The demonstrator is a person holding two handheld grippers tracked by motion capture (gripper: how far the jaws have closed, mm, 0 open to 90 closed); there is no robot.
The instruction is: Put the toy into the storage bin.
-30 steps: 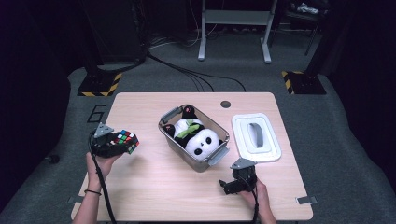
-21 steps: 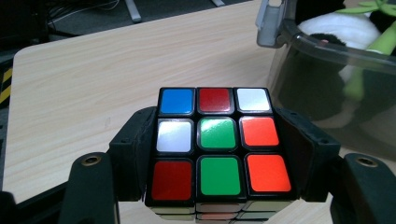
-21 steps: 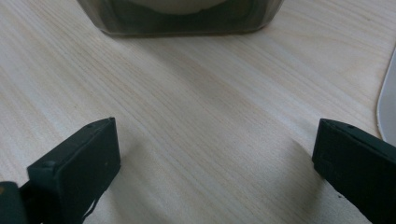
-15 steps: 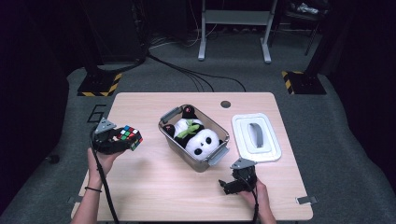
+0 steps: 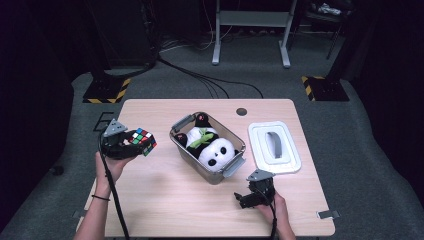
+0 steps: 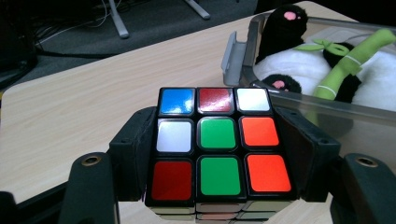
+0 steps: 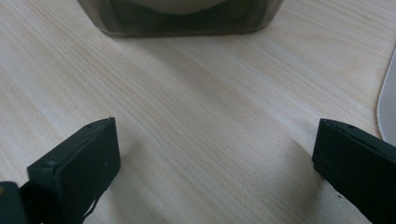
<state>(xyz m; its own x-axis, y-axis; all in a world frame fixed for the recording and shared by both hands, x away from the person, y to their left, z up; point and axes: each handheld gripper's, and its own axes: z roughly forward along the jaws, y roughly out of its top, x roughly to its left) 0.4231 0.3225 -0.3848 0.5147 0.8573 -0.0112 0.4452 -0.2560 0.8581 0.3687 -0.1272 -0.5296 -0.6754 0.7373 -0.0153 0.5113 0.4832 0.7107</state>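
Room: I was working over a pale wooden table (image 5: 165, 200) on dark grey carpet, with black surroundings and cables behind it.
Left tongs: my left gripper (image 5: 131, 145) was pinching the puzzle cube (image 6: 218, 144) by two opposite side faces, left of the bin and lifted clear of the tabletop.
Right tongs: my right gripper (image 5: 243, 200) sat spread wide just in front of the bin, holding nothing, jaws low over bare wood.
Cube handling: I judged it light, rigid and glossy, so likely slippery on the tiles. Flat opposite faces were the place to take it, as the jaws had it; a corner grip could let the layers twist.
Bin: the clear bin (image 5: 183, 150) stood at the middle of the table, grey latches at both ends.
Inside the bin: a plush panda (image 5: 218, 151) with a green bamboo sprig.
Right of the bin: the white lid (image 5: 289, 161), flat, handle up.
Count: one cube, one bin, one lid, one panda, two grippers.
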